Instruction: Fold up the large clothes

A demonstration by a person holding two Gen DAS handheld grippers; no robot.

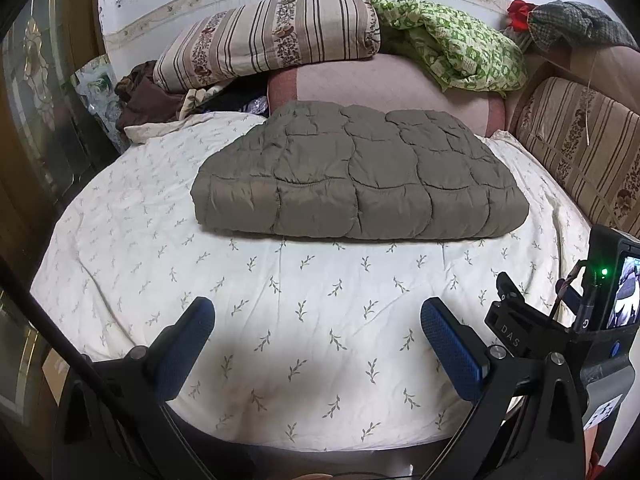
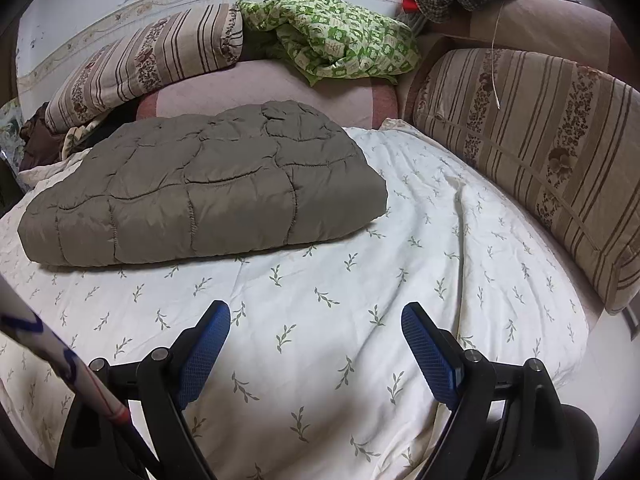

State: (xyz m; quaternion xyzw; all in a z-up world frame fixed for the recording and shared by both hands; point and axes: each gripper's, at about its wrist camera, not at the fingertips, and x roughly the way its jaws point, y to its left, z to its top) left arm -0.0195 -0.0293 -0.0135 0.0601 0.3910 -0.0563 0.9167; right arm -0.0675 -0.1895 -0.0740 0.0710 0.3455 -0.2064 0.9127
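A grey-brown quilted padded garment (image 1: 356,180) lies folded into a thick rectangle on the white leaf-print bed sheet (image 1: 280,320). It also shows in the right wrist view (image 2: 200,196), to the left of centre. My left gripper (image 1: 318,312) is open and empty, hovering over the sheet in front of the garment. My right gripper (image 2: 316,318) is open and empty too, over the sheet to the garment's near right. The body of the right gripper with its small screen (image 1: 612,296) shows at the right edge of the left wrist view.
A striped floral bolster (image 1: 272,40) and a green patterned blanket (image 1: 452,48) lie at the back on a pink cushion (image 1: 384,88). A striped cushion (image 2: 540,152) lines the right side. Dark clothes (image 1: 140,96) are piled at the back left.
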